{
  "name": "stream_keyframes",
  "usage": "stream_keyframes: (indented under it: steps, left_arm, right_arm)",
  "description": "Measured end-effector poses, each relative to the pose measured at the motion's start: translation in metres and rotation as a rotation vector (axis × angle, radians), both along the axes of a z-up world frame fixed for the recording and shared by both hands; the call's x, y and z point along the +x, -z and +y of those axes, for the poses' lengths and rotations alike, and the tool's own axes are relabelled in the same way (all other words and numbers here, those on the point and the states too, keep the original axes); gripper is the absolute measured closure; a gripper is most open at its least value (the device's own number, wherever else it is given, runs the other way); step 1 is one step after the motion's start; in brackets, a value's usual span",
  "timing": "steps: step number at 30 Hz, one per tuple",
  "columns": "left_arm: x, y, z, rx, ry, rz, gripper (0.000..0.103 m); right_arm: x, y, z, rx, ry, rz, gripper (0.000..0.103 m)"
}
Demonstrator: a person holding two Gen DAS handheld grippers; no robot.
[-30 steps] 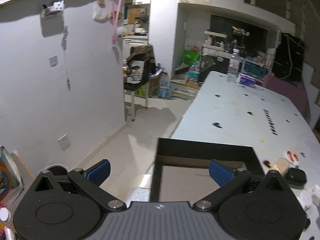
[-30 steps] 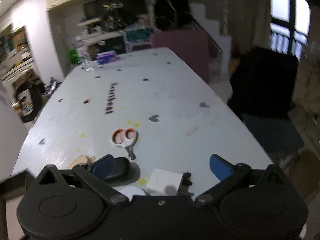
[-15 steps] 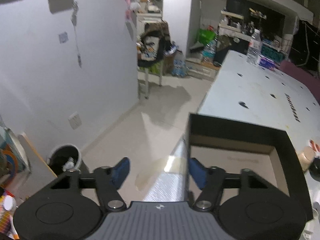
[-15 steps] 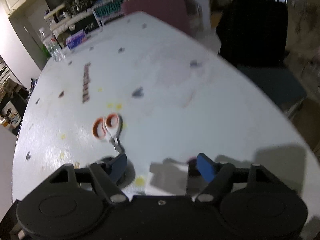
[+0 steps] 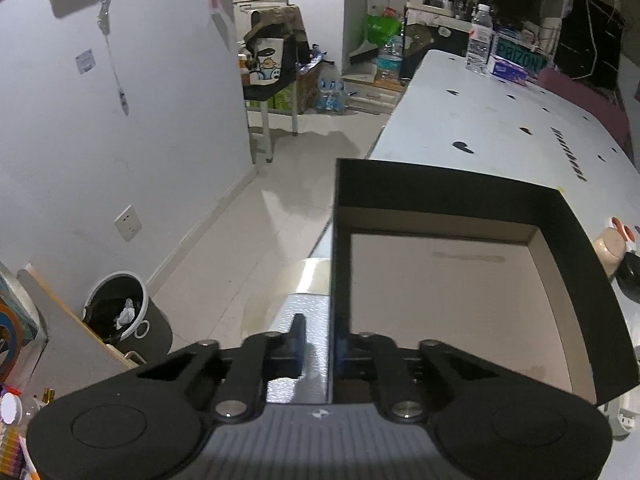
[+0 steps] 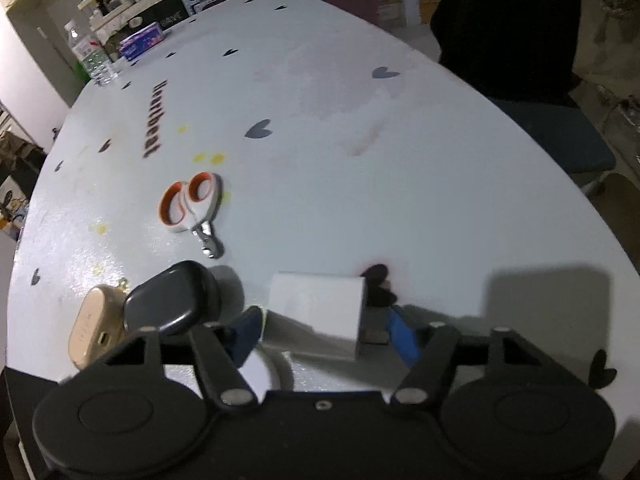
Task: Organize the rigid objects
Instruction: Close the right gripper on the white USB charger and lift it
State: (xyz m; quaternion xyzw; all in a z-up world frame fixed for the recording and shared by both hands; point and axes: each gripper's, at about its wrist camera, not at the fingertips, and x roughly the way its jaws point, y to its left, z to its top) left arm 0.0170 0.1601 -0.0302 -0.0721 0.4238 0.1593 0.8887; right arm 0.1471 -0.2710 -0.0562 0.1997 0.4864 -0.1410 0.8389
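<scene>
White box [image 6: 320,312] between closing right tool [image 6: 324,334] | scissors [image 6: 192,204], black case [image 6: 172,304] near | left tool [image 5: 320,344] closing on black tray wall [image 5: 334,280]

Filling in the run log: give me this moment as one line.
left gripper: closing on black box wall | right gripper: closing around white block | scissors, black case: on table

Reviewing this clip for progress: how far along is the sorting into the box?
Nothing looks done: the black box is empty inside. In hand: the left gripper is closing on the box's left wall; the right gripper is closing around the white block, not yet gripping. Left on the table: scissors, black case, beige case.
</scene>
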Motion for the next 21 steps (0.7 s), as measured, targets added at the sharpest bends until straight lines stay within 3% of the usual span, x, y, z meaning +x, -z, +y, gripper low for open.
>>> stream_keyframes:
  steps: [4, 10, 21]
  left_arm:
    - [-0.001, 0.000, -0.004, 0.008, 0.013, -0.006, 0.100]
    - [-0.003, -0.002, -0.008, 0.029, 0.016, -0.024, 0.100]
    - [-0.004, -0.001, -0.009, 0.038, 0.020, -0.035, 0.100]
  right_arm:
    - [-0.001, 0.000, 0.001, -0.008, -0.012, -0.002, 0.036]
    - [-0.003, -0.004, 0.005, -0.054, -0.038, -0.004, 0.037]
    - [-0.015, -0.022, 0.003, -0.020, -0.035, -0.110, 0.037]
